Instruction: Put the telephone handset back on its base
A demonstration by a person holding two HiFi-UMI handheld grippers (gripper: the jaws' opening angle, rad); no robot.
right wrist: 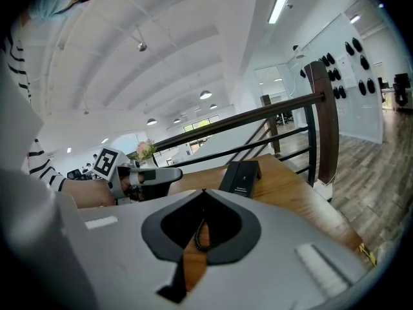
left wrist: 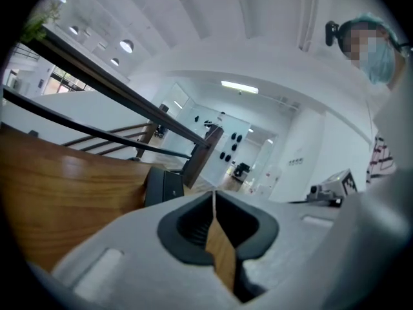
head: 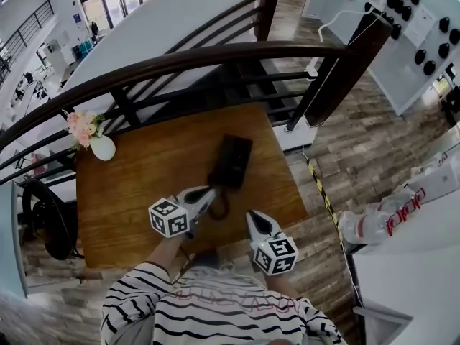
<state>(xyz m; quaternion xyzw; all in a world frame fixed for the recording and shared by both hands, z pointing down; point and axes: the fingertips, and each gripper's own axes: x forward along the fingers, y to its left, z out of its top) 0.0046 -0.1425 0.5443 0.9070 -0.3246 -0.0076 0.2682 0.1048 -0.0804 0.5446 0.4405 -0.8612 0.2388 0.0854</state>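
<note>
Right gripper [head: 251, 216]: nearest the person; jaws together, nothing pinched.
Left gripper [head: 208, 193]: jaws narrowed to a slit with only table wood showing through it; empty, its tip just short of the phone's near end.
Coiled cord [head: 220, 208]: on the table [head: 136, 185] between the two tips, just ahead of the right gripper and beside the left.
Handset [head: 236, 153]: appears to lie along the black base [head: 223, 176], straight ahead of the left tip. The two read as one dark block, so I cannot tell whether it is fully seated.
Step in hand: by my reading the placing is done or nearly so, since neither tool carries anything.
Next move: check that the handset sits flat; if not, a light nudge from the left tip, otherwise draw both tools clear.
In the way: the cord loop lies close to both tips and could snag and tug the handset.
Vase of flowers [head: 95, 139]: well off to the left gripper's left, at the table's far corner, clear of the work.
Railing [head: 180, 62]: beyond the table's far edge.
</note>
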